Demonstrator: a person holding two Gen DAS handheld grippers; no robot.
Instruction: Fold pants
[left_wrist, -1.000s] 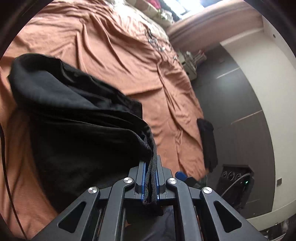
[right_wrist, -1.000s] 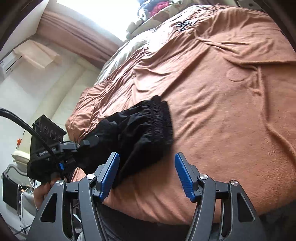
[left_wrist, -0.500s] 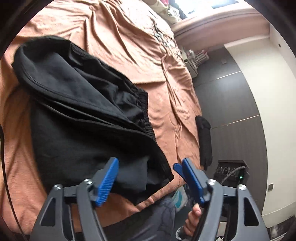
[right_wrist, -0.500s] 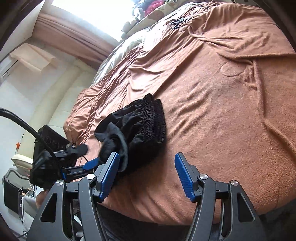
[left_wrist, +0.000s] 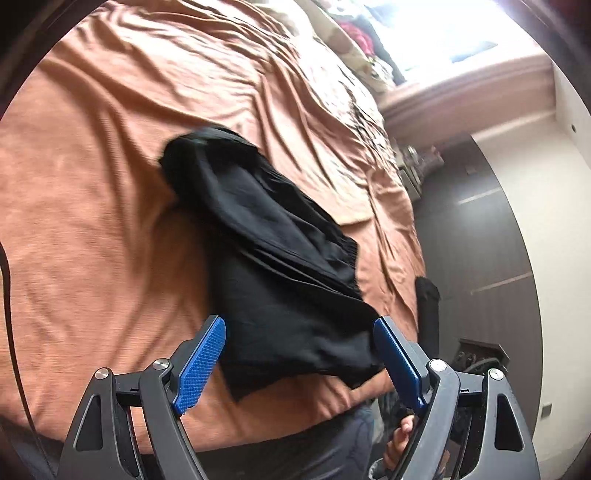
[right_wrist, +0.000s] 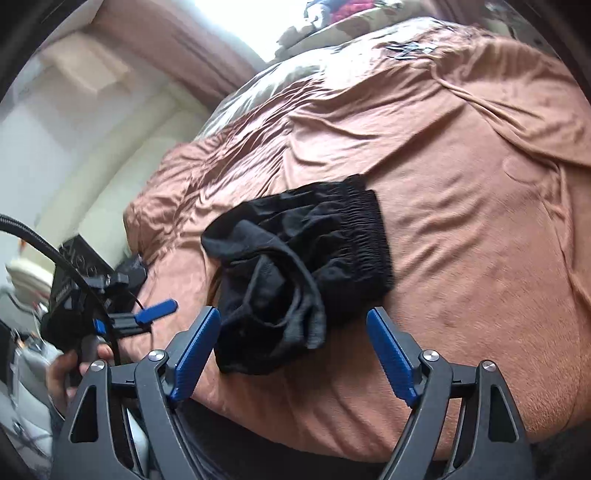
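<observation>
L gripper (left_wrist: 299, 354), black frame w/ blue ribbed pads, has just been opening and stands wide apart; the near hem of the pants shows in the gap, but neither pad presses on it, so nothing is held. R gripper (right_wrist: 293, 349), same build, has also just been opening; jaws apart, cloth seen between them, no contact I can make out. Prob. both let go because the fold has been laid down.

Black soft-fabric pants (left_wrist: 280, 266) lie in a bunched, roughly folded stack on the rust-orange bedspread (left_wrist: 92, 240), near the bed's front edge, just ahead of both grippers. Gathered elastic waistband (right_wrist: 369, 236) sits on the far side of the stack in the right wrist view; a loose inner layer curls open at the near end, so the fold looks untidy and may need squaring up.

Hard to read: motion blur softens both views, so layer count and where the legs end are unclear. A hand (right_wrist: 70, 373) gripping the L tool shows at the R view's left edge, partly cut off. Beyond the bed's side, a dark cloth (left_wrist: 428, 306) hangs; what it is, can't tell. Far end: pillows or clothes washed out by the window glare.
</observation>
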